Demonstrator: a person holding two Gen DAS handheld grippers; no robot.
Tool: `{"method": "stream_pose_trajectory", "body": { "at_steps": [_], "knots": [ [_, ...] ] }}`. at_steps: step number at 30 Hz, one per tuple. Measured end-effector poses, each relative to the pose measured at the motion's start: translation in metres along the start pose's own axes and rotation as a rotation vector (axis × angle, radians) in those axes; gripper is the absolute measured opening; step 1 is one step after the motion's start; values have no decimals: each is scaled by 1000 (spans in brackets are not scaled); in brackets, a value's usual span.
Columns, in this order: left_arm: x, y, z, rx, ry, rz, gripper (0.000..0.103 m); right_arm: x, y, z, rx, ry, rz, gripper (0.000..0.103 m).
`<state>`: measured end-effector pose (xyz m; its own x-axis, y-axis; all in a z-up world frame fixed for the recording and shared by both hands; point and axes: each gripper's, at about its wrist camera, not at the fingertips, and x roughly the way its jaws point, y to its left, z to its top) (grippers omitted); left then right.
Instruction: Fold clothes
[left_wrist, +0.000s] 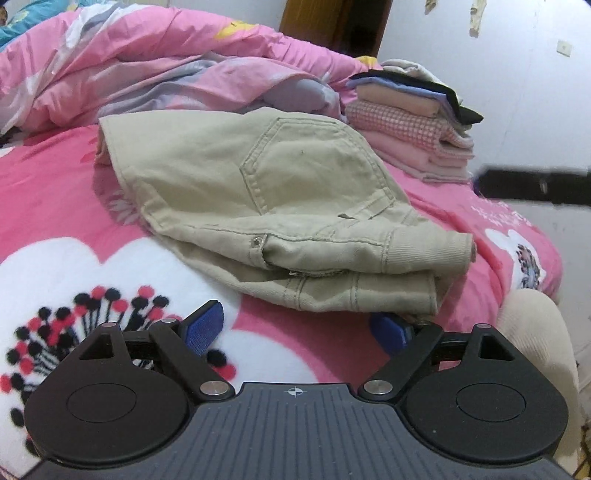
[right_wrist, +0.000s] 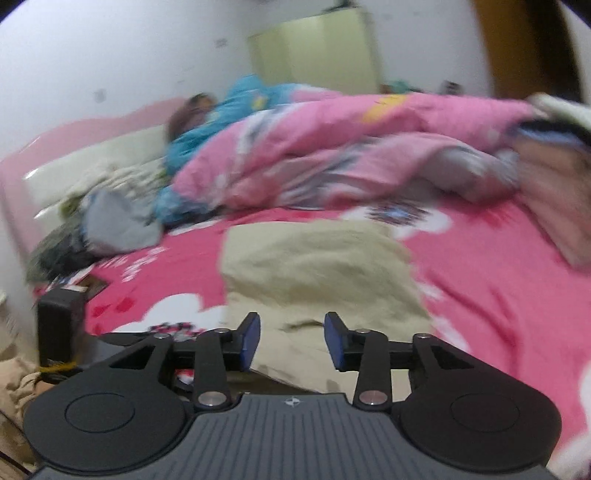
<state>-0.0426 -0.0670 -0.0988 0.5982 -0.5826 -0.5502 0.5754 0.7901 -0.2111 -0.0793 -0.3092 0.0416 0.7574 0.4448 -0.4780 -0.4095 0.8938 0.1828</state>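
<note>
- Khaki trousers lie doubled over on the pink bed, just ahead of the left claw, whose jaws stand wide apart and hold nothing; the near folded edge sits close to its right finger.
- Judged from that, the trousers are at least partly folded: layers are stacked at the near edge and a back pocket faces up, though the bundle is loose and skewed.
- Beyond the trousers, to the right of the left claw, a stack of folded clothes rests on the bed, so several garments already lie folded.
- In the blurred right wrist view, the right claw is also released, poised just over the trousers.
- Far to its left, a heap of unfolded clothes suggests more remains.
</note>
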Motion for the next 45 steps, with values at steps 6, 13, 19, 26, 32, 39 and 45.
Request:
{"method": "stream_pose_trajectory", "body": {
  "at_steps": [6,13,19,26,32,39,45],
  "knots": [
    [-14,7,-10,-24,-14,-9,86,71,47,13,-253,171,29,57],
    [-18,17,-13,-52,-28,-39,86,146,45,14,-294,407,7,49],
    [-26,37,-13,-152,-66,-103,86,145,22,23,-138,400,31,11],
    [-27,66,0,-368,-101,-191,86,100,-25,61,110,144,26,8],
    [-9,52,23,-332,-70,-144,86,35,-112,77,411,-127,24,7],
    [9,36,31,-268,-7,-53,86,-23,-198,21,663,-283,-23,7],
    [18,25,37,-236,14,-33,86,-56,-262,-53,945,-390,-90,7]
  ]
}}
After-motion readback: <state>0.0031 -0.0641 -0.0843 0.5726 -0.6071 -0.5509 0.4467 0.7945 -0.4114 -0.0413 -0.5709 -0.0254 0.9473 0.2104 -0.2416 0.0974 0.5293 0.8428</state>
